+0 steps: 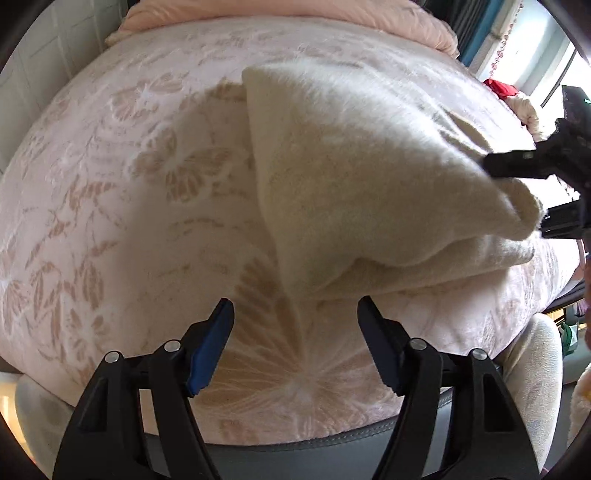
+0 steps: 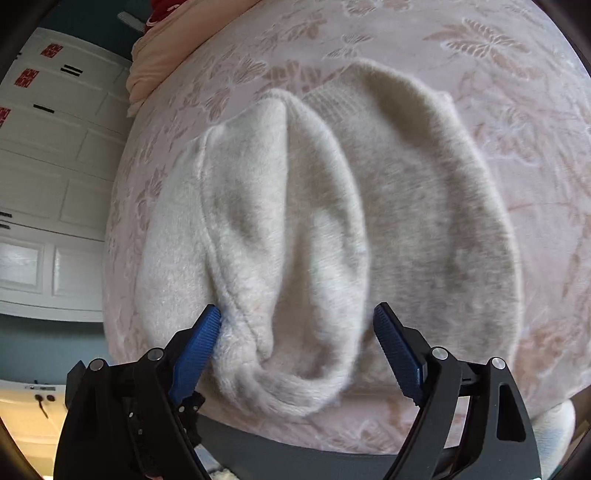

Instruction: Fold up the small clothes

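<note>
Between the right gripper's (image 2: 297,334) spread fingers (image 2: 199,345), cream garment (image 2: 295,229).

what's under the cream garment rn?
The pink floral bedspread lies directly under the cream garment. One flap is lifted between the right gripper's open jaws. Whatever is beneath the folded layers is covered.

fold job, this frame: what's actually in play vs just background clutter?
In play:
- cream sweater, partly folded on the pink bedspread
- right gripper, jaws open around a bunched edge of the sweater
- left gripper, open, holding nothing

Just lying about:
- peach quilt at the far edge
- red cloth by the window
- white cabinets
</note>
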The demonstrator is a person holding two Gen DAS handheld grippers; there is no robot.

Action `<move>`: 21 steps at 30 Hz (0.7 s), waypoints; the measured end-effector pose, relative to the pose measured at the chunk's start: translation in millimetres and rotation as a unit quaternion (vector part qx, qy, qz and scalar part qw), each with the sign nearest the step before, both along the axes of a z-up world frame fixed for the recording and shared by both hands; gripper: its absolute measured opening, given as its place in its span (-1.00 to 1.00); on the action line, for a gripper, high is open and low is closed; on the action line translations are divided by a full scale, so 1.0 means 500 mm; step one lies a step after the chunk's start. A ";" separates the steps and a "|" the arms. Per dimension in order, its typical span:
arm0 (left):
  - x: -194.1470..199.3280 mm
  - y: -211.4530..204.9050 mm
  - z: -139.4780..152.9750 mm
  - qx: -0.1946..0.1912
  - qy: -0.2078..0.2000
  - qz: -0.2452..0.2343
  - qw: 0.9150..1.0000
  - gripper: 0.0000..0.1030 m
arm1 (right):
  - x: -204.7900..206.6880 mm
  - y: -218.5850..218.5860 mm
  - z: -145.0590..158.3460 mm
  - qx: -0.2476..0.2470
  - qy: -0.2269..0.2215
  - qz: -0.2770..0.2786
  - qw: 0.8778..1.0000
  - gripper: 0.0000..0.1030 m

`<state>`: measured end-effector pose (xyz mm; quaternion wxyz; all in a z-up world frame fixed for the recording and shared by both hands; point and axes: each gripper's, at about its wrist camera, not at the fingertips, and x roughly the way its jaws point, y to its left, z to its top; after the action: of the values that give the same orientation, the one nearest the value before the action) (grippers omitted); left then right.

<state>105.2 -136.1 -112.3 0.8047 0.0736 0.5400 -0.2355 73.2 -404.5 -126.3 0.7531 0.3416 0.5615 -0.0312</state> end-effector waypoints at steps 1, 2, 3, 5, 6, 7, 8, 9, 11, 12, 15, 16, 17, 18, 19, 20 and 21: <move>0.001 -0.006 0.006 -0.003 -0.007 -0.005 1.000 0.28 | 0.009 0.012 0.002 -0.003 -0.005 0.010 1.000 0.11; 0.002 -0.010 0.010 -0.002 -0.012 -0.006 1.000 0.15 | 0.018 0.025 0.005 0.000 -0.011 0.020 1.000 -0.42; 0.008 -0.012 0.011 -0.003 -0.010 -0.006 1.000 -0.14 | 0.028 0.037 0.021 -0.012 -0.019 0.024 0.999 -0.43; 0.031 -0.007 0.004 -0.024 0.027 0.007 0.999 -0.56 | 0.032 0.043 0.075 -0.027 -0.061 0.032 0.997 -0.58; 0.041 0.006 0.007 -0.046 0.047 0.030 0.997 -0.64 | 0.028 0.036 0.111 -0.022 -0.090 0.025 0.995 -0.59; 0.050 0.015 0.009 -0.061 0.057 0.042 0.996 -0.67 | 0.014 0.014 0.159 -0.008 -0.126 0.012 0.992 -0.61; 0.052 0.021 0.012 -0.074 0.065 0.048 0.994 -0.70 | 0.002 0.000 0.191 -0.002 -0.147 0.007 0.989 -0.64; 0.052 0.021 0.017 -0.083 0.069 0.046 0.993 -0.70 | -0.012 -0.013 0.218 -0.010 -0.163 0.003 0.987 -0.65; 0.048 0.009 0.019 -0.078 0.065 0.032 0.994 -0.70 | -0.045 -0.042 0.243 -0.053 -0.167 -0.007 0.985 -0.77; 0.046 0.003 0.019 -0.074 0.063 0.029 0.995 -0.70 | -0.061 -0.060 0.232 -0.071 -0.154 -0.017 0.985 -0.88; 0.048 -0.016 -0.005 -0.061 0.078 0.034 0.995 -0.71 | -0.103 -0.132 0.074 -0.054 -0.050 -0.044 0.996 -0.87; 0.049 -0.019 -0.012 -0.060 0.083 0.037 0.994 -0.71 | -0.109 -0.139 0.030 -0.049 -0.023 -0.046 0.997 -0.87; 0.051 -0.021 -0.017 -0.057 0.085 0.039 0.994 -0.71 | -0.119 -0.140 -0.006 -0.037 -0.007 -0.048 0.998 -0.85; 0.049 -0.023 -0.021 -0.055 0.086 0.040 0.994 -0.71 | -0.128 -0.137 -0.011 -0.025 -0.018 -0.055 0.998 -0.83; 0.047 -0.025 -0.020 -0.049 0.083 0.037 0.995 -0.71 | -0.134 -0.135 -0.003 -0.019 -0.034 -0.062 0.997 -0.70; 0.045 -0.026 -0.017 -0.044 0.078 0.033 0.995 -0.71 | -0.137 -0.133 0.009 -0.015 -0.049 -0.068 0.996 -0.61; 0.042 -0.029 -0.014 -0.039 0.072 0.028 0.996 -0.70 | -0.134 -0.132 0.026 -0.014 -0.061 -0.069 0.996 -0.48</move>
<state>126.0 -150.6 -119.1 0.7725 0.0100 0.5887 -0.2379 6.2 -470.5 -113.3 0.7868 0.3703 0.4888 -0.0699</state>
